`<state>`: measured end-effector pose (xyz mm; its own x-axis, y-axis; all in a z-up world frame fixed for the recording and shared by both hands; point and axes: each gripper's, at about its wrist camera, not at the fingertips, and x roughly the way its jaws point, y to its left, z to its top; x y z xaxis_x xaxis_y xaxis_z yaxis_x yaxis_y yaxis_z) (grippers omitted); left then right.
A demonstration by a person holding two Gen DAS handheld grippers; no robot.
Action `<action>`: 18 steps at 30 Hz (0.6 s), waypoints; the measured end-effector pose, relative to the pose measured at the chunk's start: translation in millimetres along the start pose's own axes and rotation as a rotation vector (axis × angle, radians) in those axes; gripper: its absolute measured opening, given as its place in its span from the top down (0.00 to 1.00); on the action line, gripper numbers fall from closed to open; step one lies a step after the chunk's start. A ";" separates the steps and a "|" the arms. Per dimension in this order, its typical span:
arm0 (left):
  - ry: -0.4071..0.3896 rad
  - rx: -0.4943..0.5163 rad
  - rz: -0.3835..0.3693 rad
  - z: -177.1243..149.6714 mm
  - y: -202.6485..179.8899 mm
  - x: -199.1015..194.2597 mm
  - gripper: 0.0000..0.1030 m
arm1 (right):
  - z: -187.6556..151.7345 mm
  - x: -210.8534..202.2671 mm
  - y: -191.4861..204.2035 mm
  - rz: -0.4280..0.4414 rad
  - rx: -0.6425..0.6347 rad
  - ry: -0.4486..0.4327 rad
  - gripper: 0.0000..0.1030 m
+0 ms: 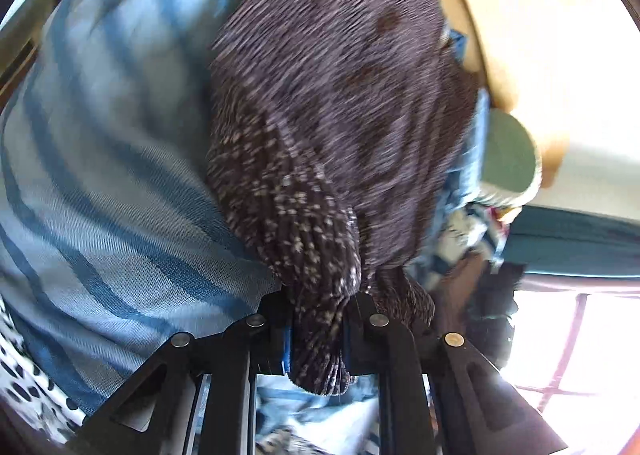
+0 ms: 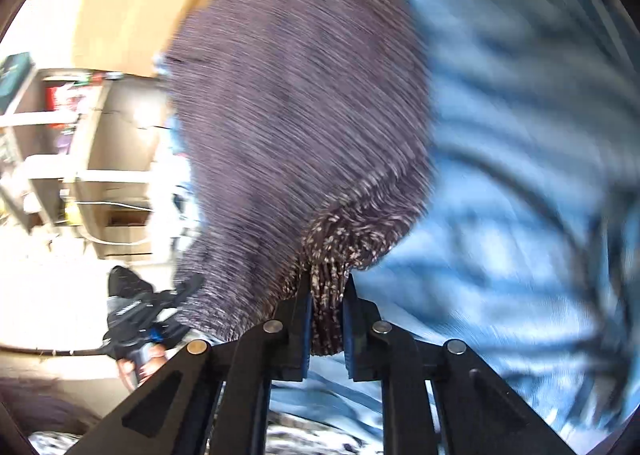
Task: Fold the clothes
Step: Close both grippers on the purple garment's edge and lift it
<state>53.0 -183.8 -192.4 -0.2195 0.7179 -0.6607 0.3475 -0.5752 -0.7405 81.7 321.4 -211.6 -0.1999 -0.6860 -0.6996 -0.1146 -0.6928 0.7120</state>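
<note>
Left wrist view: I see my left tongs (image 1: 316, 339) clamped on the ribbed hem of a dark marled knit sweater (image 1: 332, 95), white-flecked, heavy. It hangs over a blue striped woven cloth (image 1: 112, 183); spotted black-and-white fabric (image 1: 24, 387) at far left, curved wooden edge (image 1: 520, 35) top right

Right wrist view: shelves (image 2: 60, 159) at left, blurred. My right tongs (image 2: 327, 325) pinch the same hem, bunched in ribs

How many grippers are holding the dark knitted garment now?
2. The left gripper grips one ribbed edge of the dark knitted garment; the right gripper grips another edge. No others visible.
</note>
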 end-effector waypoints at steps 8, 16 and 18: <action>0.101 -0.076 0.088 20.3 -14.9 7.3 0.83 | 63.3 1.0 65.5 -0.005 -0.112 -0.035 0.87; 0.095 -0.137 0.015 4.1 -1.0 -18.5 0.83 | 52.3 14.2 52.0 0.027 -0.013 -0.025 0.87; 0.067 -0.112 -0.001 5.4 -7.8 -21.4 0.83 | 49.0 11.0 50.9 0.023 -0.010 -0.032 0.87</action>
<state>50.0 -196.8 -173.1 -0.1599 0.7450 -0.6476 0.4481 -0.5298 -0.7201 26.0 289.5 -180.1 -0.2331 -0.6947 -0.6805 -0.0999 -0.6790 0.7273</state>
